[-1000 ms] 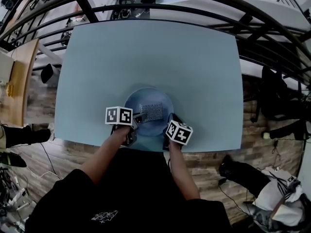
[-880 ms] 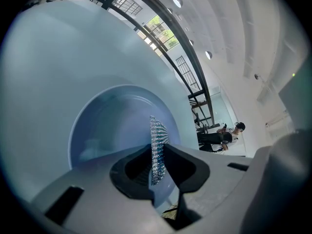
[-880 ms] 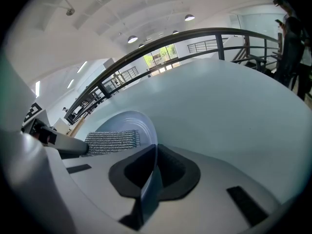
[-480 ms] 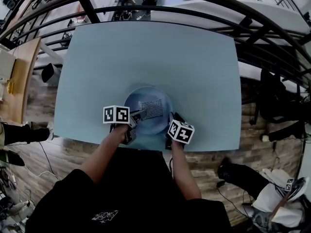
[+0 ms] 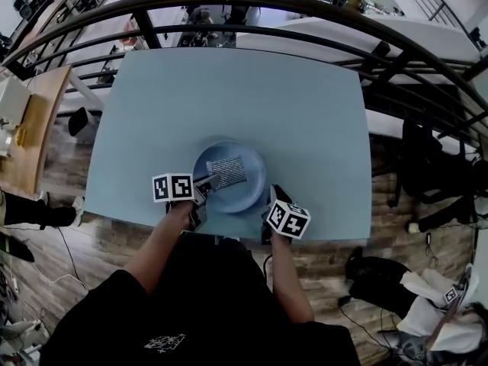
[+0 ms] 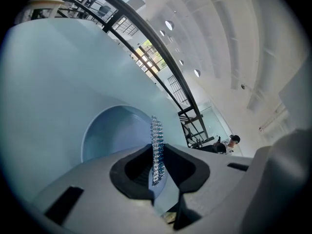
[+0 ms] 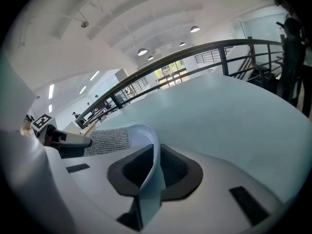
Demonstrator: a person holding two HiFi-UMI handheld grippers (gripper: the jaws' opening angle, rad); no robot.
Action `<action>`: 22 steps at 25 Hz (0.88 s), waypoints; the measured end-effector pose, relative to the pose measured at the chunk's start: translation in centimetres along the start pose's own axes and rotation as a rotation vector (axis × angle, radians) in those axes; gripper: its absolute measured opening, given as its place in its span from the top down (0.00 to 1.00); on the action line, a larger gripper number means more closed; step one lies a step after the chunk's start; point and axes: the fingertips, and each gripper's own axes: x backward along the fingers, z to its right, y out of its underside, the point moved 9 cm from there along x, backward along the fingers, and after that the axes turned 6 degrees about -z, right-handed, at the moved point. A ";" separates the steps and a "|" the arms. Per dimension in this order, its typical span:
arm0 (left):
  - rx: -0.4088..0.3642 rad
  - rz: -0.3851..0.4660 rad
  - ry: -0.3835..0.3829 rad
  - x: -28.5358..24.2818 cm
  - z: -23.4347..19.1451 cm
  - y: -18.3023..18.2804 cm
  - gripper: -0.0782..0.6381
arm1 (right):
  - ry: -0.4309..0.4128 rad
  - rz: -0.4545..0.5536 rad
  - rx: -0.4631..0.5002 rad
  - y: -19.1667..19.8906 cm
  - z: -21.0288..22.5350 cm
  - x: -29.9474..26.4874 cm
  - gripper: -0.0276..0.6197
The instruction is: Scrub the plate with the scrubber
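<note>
Table: pale blue, bare but for the plate; stands before a dark railing over wooden floor.

Plate: round, light blue, near the table's front edge, between the two grippers.

Scrubber: flat square of silvery mesh, over the plate's middle, reaching out from the left gripper's tips toward the far rim. Whether touching the plate or just above it: cannot tell.

Left gripper: at the plate's near-left rim, marker cube facing up. Jaws together, clamped on the scrubber.

Left gripper view: scrubber seen edge-on, a thin glittering strip upright between the dark pads, pinched from both sides; plate's blue bowl just beyond and to the left.

Right gripper: at the plate's near-right rim, marker cube tilted toward the table's front edge. Jaws have just been closing, with the plate's rim between them.

Right gripper view: rim standing as a thin curved wall in the narrow gap, pads against both of its faces; mesh and the other gripper's tip visible past it on the left.

Arms: both bare forearms reaching forward from dark sleeves, one to each gripper.
</note>
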 end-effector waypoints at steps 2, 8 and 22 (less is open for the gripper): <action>-0.026 0.036 -0.016 1.0 0.2 0.4 0.79 | -0.019 0.019 0.002 0.3 -0.4 0.9 0.91; -0.135 0.138 -0.035 3.9 1.8 1.1 0.79 | -0.083 0.074 0.061 0.1 -2.2 3.4 0.95; -0.357 0.370 -0.053 12.1 3.0 -0.1 0.79 | -0.129 0.219 0.238 -1.6 -8.2 8.4 0.95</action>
